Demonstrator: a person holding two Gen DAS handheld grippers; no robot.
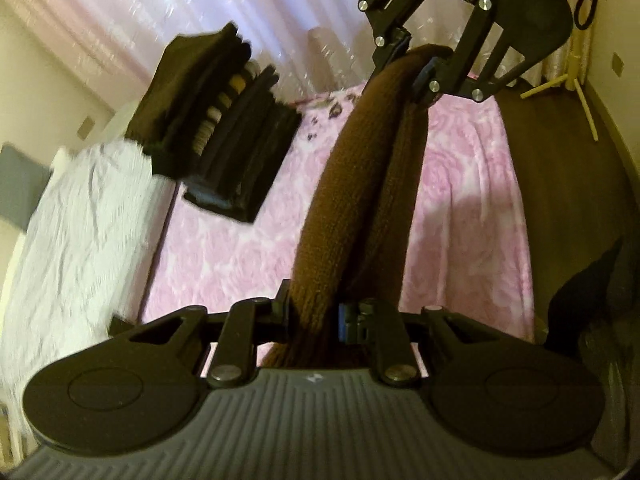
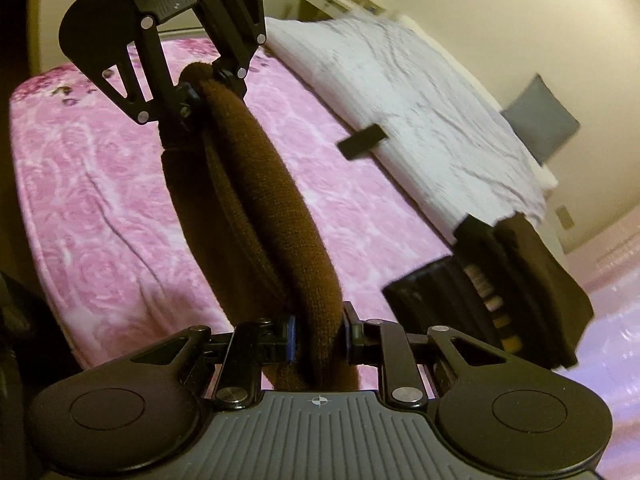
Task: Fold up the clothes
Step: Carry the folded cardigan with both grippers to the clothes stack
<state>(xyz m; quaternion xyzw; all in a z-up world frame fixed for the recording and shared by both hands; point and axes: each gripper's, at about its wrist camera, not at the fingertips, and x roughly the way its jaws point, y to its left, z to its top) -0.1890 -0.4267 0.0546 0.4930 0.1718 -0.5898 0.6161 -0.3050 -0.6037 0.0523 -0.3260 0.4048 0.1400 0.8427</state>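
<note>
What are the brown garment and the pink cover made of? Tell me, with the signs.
Brown garment: looks like knitted wool or acrylic; matte, fine ribbed stitches, fuzzy edges.
Pink cover: likely plush fleece or embossed polyester; soft sheen, raised rose pattern. The fibre of either cannot be told for sure.

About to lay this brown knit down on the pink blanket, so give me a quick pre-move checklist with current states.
1. Left hand-held gripper clamped on brown knit garment: ok.
2. Right hand-held gripper clamped on its other end: ok.
3. Garment lifted clear of the pink blanket: ok.
4. Garment spread flat for folding: not ok, bunched into a roll.
5. Folded dark stack out of the landing area: ok, off to one side.
6. Hanging lower edge even: cannot tell.
</note>
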